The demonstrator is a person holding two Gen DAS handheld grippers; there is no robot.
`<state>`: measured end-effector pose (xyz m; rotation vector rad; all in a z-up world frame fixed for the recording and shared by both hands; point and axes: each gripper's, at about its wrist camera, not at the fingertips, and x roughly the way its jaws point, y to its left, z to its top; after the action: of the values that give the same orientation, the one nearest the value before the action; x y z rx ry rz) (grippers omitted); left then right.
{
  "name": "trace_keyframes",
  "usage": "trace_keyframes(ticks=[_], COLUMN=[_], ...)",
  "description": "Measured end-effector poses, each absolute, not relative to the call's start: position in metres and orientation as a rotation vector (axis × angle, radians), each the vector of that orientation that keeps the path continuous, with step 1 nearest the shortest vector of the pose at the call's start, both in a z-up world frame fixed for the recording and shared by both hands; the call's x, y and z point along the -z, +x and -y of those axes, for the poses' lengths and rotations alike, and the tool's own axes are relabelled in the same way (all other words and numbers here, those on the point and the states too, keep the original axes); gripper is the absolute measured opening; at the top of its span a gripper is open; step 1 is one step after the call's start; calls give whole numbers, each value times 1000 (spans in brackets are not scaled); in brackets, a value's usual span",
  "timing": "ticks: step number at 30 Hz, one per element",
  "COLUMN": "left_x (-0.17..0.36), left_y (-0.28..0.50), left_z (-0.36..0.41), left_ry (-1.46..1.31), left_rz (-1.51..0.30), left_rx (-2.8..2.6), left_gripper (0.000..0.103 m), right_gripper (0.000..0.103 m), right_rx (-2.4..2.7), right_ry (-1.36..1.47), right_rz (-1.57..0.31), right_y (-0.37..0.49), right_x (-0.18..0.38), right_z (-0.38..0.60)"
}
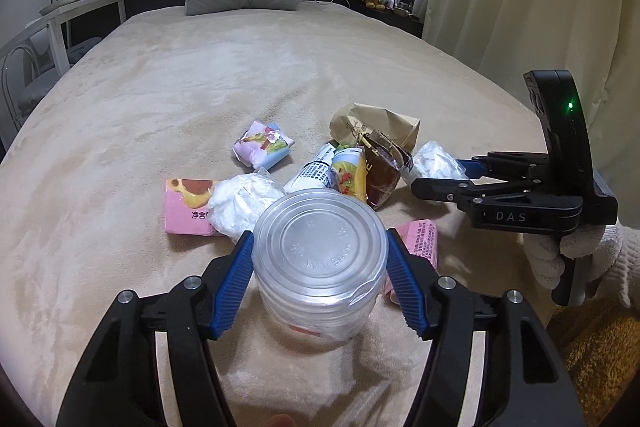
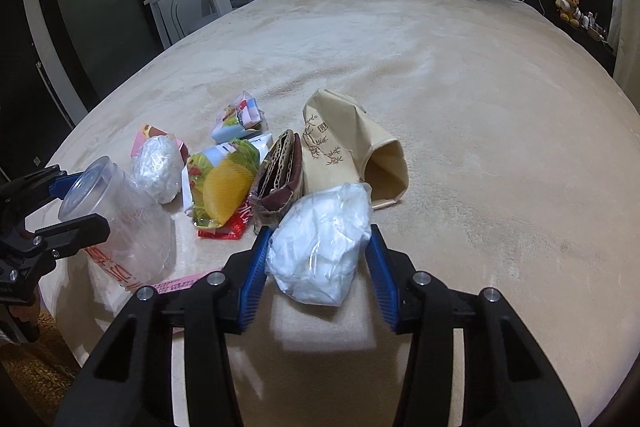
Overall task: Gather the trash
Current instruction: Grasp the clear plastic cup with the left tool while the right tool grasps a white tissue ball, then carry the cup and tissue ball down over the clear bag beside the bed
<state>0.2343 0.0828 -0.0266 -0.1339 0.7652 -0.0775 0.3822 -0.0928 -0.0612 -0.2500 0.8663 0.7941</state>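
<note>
My left gripper [image 1: 320, 259] is clamped on a clear, round plastic tub [image 1: 320, 267] standing on the beige blanket [image 1: 160, 87] (pads against both sides). My right gripper [image 2: 318, 255] straddles a crumpled white plastic bag [image 2: 320, 247], both pads touching it, beside the tan paper bag [image 2: 344, 143].
</note>
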Motion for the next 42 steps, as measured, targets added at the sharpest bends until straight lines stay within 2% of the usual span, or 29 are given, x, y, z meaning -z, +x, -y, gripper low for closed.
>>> trace_keyframes(ticks=[21, 42], left_x=[-14, -6], left_y=[166, 71], left_z=[-61, -19], left_ry=[-217, -302], left_rz=[-606, -520], left_rx=[62, 71], left_gripper=[63, 63], right_gripper=[48, 48], right_rx=[-785, -809], right_ry=[-158, -131], right_rz=[-774, -739], right_y=[289, 181], right_x=[19, 22], right_z=[160, 203])
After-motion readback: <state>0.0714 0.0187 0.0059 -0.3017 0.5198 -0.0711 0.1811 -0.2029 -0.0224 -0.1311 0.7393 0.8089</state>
